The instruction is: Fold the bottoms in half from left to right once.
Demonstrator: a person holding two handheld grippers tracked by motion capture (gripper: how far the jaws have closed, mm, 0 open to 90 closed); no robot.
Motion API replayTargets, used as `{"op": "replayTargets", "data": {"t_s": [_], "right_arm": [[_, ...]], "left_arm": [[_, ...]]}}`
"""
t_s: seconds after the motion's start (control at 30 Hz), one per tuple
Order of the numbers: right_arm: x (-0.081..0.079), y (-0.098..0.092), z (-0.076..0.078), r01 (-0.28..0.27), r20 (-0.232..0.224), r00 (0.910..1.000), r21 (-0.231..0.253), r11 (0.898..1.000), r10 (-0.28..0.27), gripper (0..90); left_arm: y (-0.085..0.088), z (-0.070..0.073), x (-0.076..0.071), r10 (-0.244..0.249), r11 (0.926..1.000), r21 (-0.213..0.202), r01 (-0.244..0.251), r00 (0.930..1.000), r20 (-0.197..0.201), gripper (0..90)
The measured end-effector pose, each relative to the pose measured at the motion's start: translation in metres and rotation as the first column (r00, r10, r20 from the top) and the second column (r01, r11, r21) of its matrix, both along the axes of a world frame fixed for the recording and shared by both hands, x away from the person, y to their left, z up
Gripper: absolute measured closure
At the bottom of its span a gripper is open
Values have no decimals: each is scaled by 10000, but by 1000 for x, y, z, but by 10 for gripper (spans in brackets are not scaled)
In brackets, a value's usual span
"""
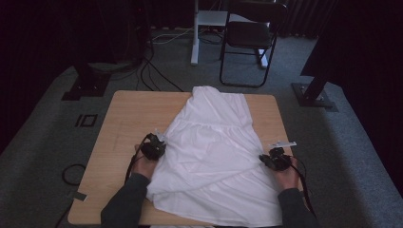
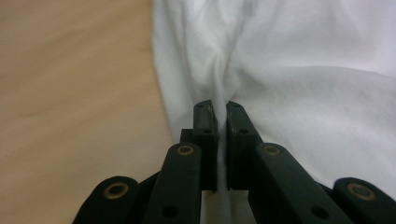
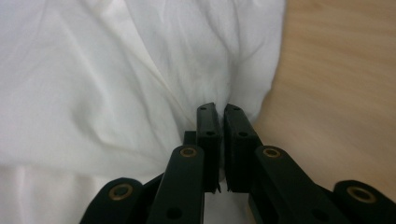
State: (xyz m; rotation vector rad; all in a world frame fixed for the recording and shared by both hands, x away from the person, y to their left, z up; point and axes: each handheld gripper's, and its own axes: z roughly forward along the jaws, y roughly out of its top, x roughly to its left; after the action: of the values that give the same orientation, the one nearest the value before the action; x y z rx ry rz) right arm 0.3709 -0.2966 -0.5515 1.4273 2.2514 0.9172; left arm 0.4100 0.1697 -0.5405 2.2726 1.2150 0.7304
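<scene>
Pinching white garment [image 1: 214, 142] between them: left gripper [image 2: 219, 109] clamps left edge, right gripper [image 3: 220, 109] right edge.

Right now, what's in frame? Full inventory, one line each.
white cloth garment: 1, white, spread on the table, near edge folded over
light wooden table: 1, tan, centre of the grey carpet
black folding chair: 1, black, beyond the table
black floor cables: several, black, far left on the carpet
left gripper: 1, black, shut on the garment's left edge
right gripper: 1, black, shut on the garment's right edge
</scene>
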Motion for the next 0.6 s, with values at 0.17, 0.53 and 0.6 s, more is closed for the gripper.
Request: {"op": "replayTargets", "data": {"t_s": [0.17,0.53,0.6], "right_arm": [[30,19,1,124,256,9996,-395,9991,-114,860],[50,47,39,605,1539,9864,-169,9980,-572,463],[51,56,41,270,1480,9887,-104,9996,-251,445]], "left_arm": [[17,2,28,873,9962,26,-873,9962,-49,851],[25,18,-2,254,9919,-1251,-204,9989,389,563],[25,21,-6,157,9916,-1292,-92,9986,497,550]]}}
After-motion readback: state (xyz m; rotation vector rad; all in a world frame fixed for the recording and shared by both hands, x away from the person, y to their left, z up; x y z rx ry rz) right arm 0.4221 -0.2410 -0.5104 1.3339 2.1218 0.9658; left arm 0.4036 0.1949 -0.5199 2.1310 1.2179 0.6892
